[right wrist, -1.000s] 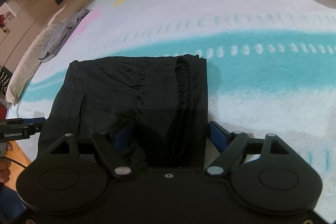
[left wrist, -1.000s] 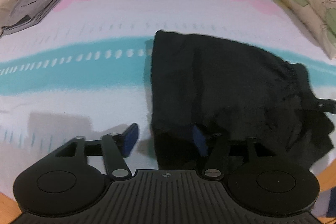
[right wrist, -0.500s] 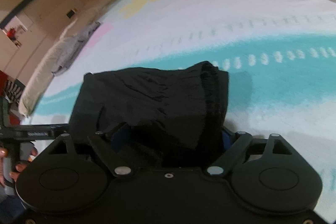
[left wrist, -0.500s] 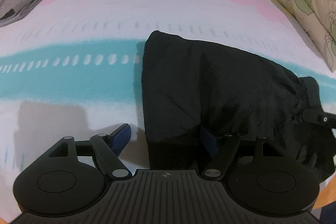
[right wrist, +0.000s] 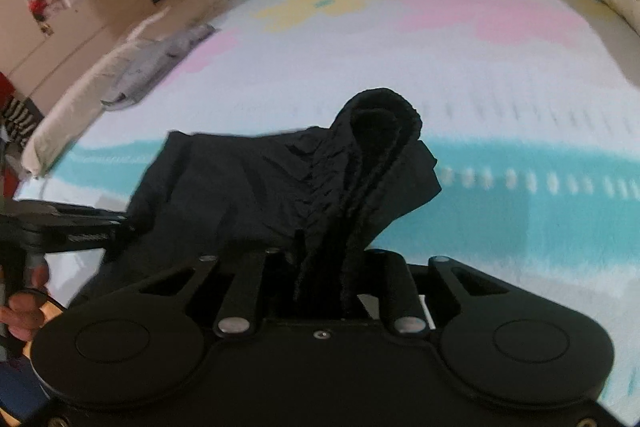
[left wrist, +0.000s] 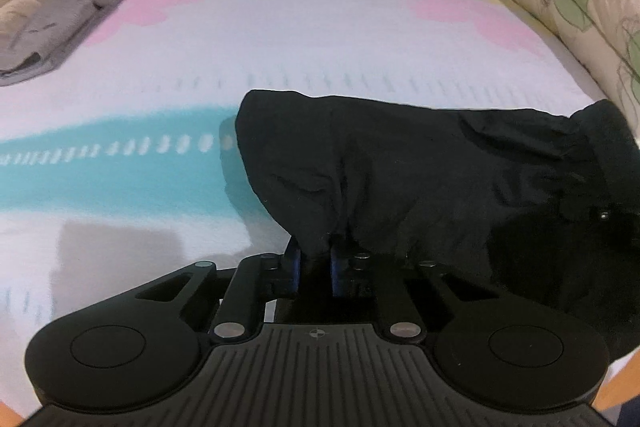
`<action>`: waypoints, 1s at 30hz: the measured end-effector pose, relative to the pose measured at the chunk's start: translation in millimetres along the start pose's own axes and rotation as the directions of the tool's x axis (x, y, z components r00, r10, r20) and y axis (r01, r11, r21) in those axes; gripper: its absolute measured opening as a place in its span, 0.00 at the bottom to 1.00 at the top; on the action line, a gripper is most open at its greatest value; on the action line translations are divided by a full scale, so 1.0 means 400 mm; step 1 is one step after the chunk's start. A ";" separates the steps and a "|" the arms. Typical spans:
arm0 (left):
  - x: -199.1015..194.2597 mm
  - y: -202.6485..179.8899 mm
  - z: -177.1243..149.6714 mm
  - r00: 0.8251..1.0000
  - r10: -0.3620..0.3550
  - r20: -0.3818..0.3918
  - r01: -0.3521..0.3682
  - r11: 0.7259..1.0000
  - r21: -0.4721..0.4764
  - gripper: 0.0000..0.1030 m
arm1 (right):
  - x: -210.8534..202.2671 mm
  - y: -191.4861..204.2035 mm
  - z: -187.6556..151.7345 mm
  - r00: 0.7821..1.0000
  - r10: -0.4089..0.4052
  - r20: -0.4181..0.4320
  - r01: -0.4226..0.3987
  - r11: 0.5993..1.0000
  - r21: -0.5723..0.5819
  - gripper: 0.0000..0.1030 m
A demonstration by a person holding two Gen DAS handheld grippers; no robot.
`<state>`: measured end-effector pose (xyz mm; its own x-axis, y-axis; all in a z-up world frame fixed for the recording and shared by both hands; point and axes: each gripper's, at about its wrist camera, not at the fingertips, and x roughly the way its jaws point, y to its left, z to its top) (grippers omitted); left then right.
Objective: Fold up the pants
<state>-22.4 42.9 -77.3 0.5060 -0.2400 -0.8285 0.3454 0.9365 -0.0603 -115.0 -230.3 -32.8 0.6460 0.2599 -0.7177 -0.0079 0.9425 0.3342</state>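
Since the earlier frames both tongs have been brought from wide apart to pinched, and the near edge of the black pants has been raised off the bedspread. At the left tongs the jaws are closing, and a gathered corner of cloth is clamped between the blue pads. At the right tongs the jaws are likewise closing, with the ribbed waistband bunched and gripped between them; it stands up in a hump just ahead of the jaws. The rest of the pants is spread ahead of and between the two tongs, its far part resting on the turquoise stripe. A grey garment lies well apart, far ahead to the left. In the right wrist view, a hand is seen at the left edge on the handle of the other tool. The step in hand is judged to be the start of a fold, the near edge having been seized at two corners. For the next move, both corners should be carried forward together over the far part, kept level and taut so that the edges meet, and the grip should be eased only once the cloth is laid flat.
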 end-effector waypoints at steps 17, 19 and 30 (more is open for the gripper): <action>0.106 0.146 0.252 0.991 0.123 0.045 -0.117 0.986 -0.118 0.14 | 0.267 0.039 0.283 0.999 0.034 0.014 -0.034 0.999 0.013 0.26; 0.148 0.169 0.243 0.987 0.160 -0.004 -0.159 0.980 -0.122 0.19 | 0.310 0.032 0.283 1.000 -0.007 -0.015 0.007 1.000 -0.009 0.30; 0.097 0.229 0.218 0.971 0.232 -0.050 -0.237 0.939 -0.250 0.29 | 0.273 0.007 0.248 0.988 -0.150 0.027 0.150 0.989 0.005 0.54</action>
<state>97.8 96.9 -66.4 0.5324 -0.0033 -0.8465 0.0066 1.0000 0.0003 31.3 -220.2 -49.5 0.6599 0.1096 -0.7433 0.0934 0.9697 0.2258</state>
